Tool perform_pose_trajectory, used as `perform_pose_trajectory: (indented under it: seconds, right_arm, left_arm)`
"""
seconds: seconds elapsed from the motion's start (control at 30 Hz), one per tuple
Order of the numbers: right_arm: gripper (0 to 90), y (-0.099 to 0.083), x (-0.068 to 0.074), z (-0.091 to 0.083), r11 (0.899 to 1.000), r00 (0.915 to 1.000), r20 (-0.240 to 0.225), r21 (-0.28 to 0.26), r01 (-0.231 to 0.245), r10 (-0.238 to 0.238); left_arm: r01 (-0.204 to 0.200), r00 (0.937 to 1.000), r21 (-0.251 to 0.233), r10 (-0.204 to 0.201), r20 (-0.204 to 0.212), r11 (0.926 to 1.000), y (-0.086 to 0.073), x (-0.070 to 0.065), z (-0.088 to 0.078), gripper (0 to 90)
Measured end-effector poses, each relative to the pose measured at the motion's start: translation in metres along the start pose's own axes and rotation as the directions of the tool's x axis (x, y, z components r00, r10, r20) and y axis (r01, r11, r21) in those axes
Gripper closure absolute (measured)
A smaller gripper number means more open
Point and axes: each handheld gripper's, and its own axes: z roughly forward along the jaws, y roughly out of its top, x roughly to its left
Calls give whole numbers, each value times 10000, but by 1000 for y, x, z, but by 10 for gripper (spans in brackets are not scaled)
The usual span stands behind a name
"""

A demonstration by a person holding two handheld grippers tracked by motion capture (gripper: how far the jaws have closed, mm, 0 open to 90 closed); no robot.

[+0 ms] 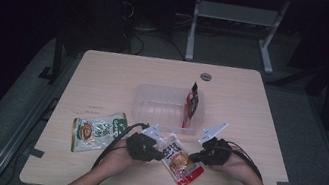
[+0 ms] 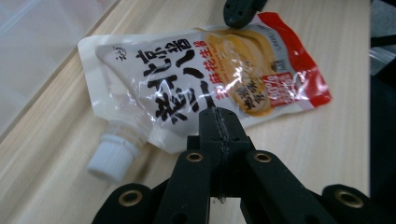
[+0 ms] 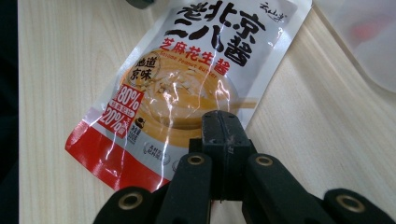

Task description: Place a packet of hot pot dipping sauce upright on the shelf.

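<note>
1. Far left of the table (image 1: 106, 67), high view: a green-and-white packet (image 1: 96, 131) lies flat near the front-left edge, well apart from both grippers.
2. Left gripper (image 1: 160, 153), high view: held in the person's left hand (image 1: 122, 159), it points right, toward the sauce pouch (image 1: 180, 161). In the left gripper view its jaws stand pressed together on the lower edge of the pouch (image 2: 205, 79); that edge runs in under the tips, so the jaws look clamped on it.
3. Centre: the sauce pouch lies flat on the table between the two grippers, near the front edge. It is white with black characters, an orange-brown picture and a red end. Its white screw cap (image 2: 113, 157) rests on the wood at the corner nearest the left gripper.
4. Behind the pouch: a clear plastic tub (image 1: 150, 104) stands mid-table. A red-and-black pouch (image 1: 192, 104) stands upright inside it at its right end.
5. Right gripper (image 1: 194, 156), high view: held in the right hand (image 1: 236, 168), it points left at the pouch. In the right gripper view its jaws are pressed together over the side edge of the pouch (image 3: 196, 70), apparently pinching it.
</note>
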Motion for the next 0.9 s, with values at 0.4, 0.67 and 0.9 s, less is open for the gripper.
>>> perform_pose_trajectory:
  seconds: [0.4, 0.67, 0.9]
  right_arm:
    - [899, -5, 4, 3, 9997, 9999, 10, 162, -163, 163]
    - [899, 3, 19, 13, 9992, 9970, -679, 142, 387, -376]
    - [899, 27, 42, 32, 9944, 9833, -1486, -62, 1055, -1053]
  left_arm:
    - [-246, 9996, 332, 250, -132, 9991, 2, 3, 9, 897]
    - [-140, 9999, 329, 142, -53, 9994, 1, 5, 8, 897]
    - [-99, 9999, 361, 101, -39, 9993, -1, 6, 5, 897]
